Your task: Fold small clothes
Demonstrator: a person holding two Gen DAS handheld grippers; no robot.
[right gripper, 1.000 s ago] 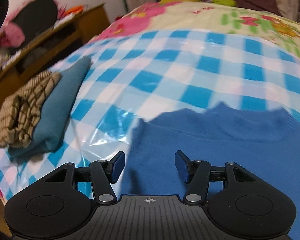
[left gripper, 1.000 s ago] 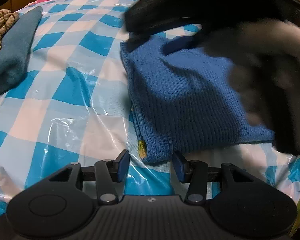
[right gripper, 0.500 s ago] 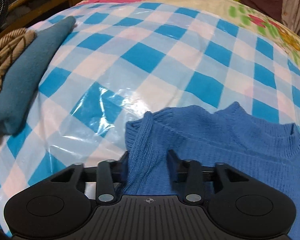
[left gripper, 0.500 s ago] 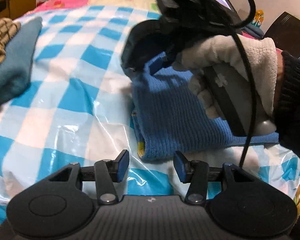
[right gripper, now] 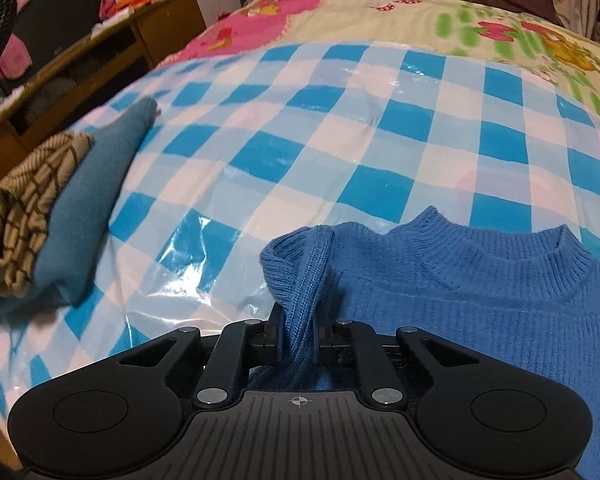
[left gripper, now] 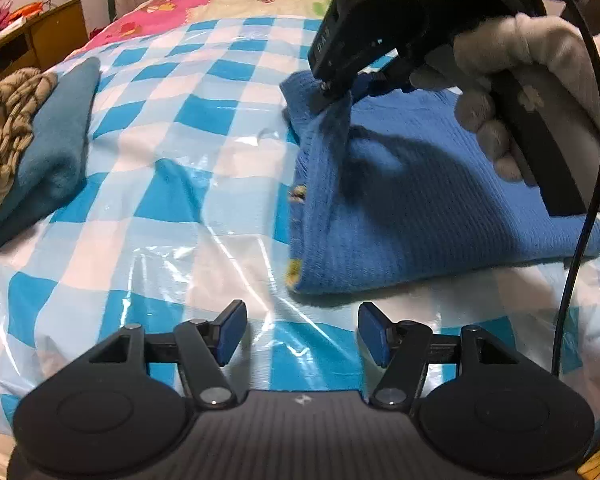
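A blue knit sweater (left gripper: 412, 208) lies partly folded on the blue-and-white checked plastic sheet (left gripper: 188, 168). My right gripper (right gripper: 298, 336) is shut on the sweater's far left corner (right gripper: 300, 280), near the collar (right gripper: 496, 256), and lifts it a little. It also shows in the left wrist view (left gripper: 340, 92), held by a gloved hand. My left gripper (left gripper: 300, 332) is open and empty, just in front of the sweater's near left corner (left gripper: 312, 280), apart from it.
A folded teal garment (left gripper: 56, 148) with a brown checked one (left gripper: 4, 136) on top lies at the left; both also show in the right wrist view (right gripper: 88, 208). A wooden desk (right gripper: 100, 64) stands beyond the bed's left side. A floral quilt (right gripper: 420, 16) covers the far end.
My right gripper has closed on the sweater's far left corner and raised it. My left gripper has stayed open near the front corner, drawn back slightly.
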